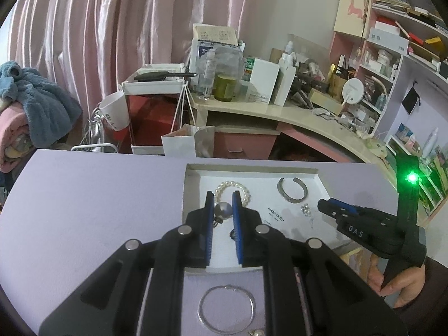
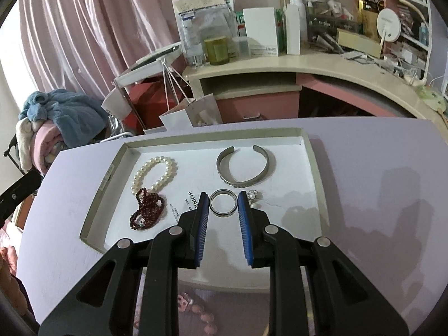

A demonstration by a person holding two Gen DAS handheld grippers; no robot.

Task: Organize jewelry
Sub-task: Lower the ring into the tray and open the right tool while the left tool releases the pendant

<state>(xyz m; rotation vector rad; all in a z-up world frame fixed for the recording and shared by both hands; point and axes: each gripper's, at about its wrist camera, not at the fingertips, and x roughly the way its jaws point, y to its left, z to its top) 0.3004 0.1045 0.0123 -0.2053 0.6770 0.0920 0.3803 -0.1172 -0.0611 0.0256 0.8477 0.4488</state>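
White card tray point(image 2: 313, 168) on lilac desk point(image 2: 378, 196), printed "HANNA SU" inside. "DAS" lettered on black right tool point(image 2: 223, 193), narrowed onto one dark-banded ring point(image 2: 224, 212), held flat-on above tray floor, just left of small pearl earring cluster point(image 2: 253, 196). Left tool point(image 1: 223, 196) nearly closed, pinching one grey bead pendant point(image 1: 222, 210), chain dangling below, over tray's left half. Lying in tray: one pearl bracelet point(image 2: 156, 172), one dark red bead strand point(image 2: 147, 210), one silver cuff point(image 2: 243, 165), gap facing far wall. Outside tray, on near desk: one thin silver hoop point(image 1: 226, 308), lying flat.
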